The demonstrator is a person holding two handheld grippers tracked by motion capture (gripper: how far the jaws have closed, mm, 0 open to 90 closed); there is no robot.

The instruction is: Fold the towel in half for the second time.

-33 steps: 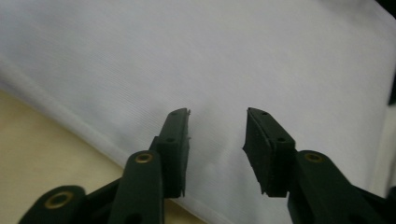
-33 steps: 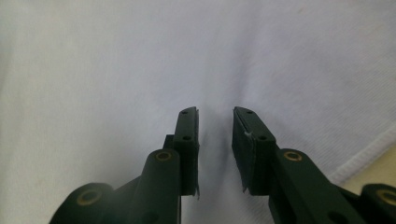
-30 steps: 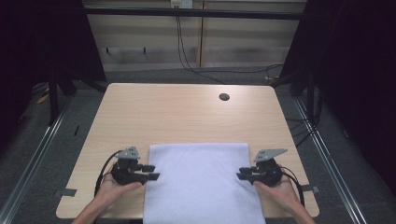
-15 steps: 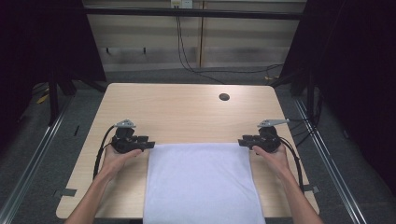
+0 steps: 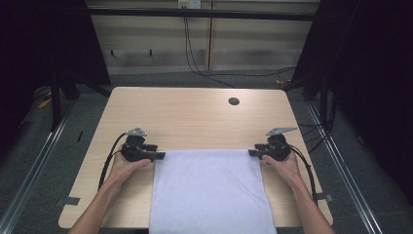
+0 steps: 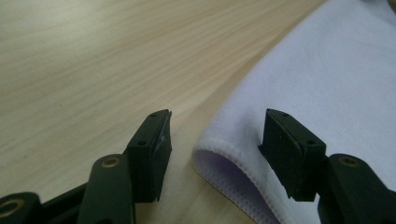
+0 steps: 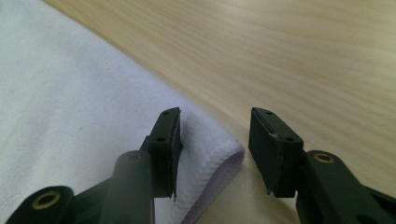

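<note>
A white cloth lies flat on the light wooden table, its near end hanging over the front edge. My left gripper is at the cloth's far left corner and is open; in the left gripper view that hemmed corner curls up between the two spread jaws of the left gripper. My right gripper is at the far right corner, also open; the right gripper view has the corner's hem lying between the jaws of the right gripper.
A round cable hole is in the table's far right part. Bare wood stretches beyond the cloth's far edge. Metal rails run along both sides of the table, and cables trail on the floor behind it.
Both grippers moved away from me along the table, drawing the cloth's far edge forward with them. Their jaws now stand open around the far corners.
</note>
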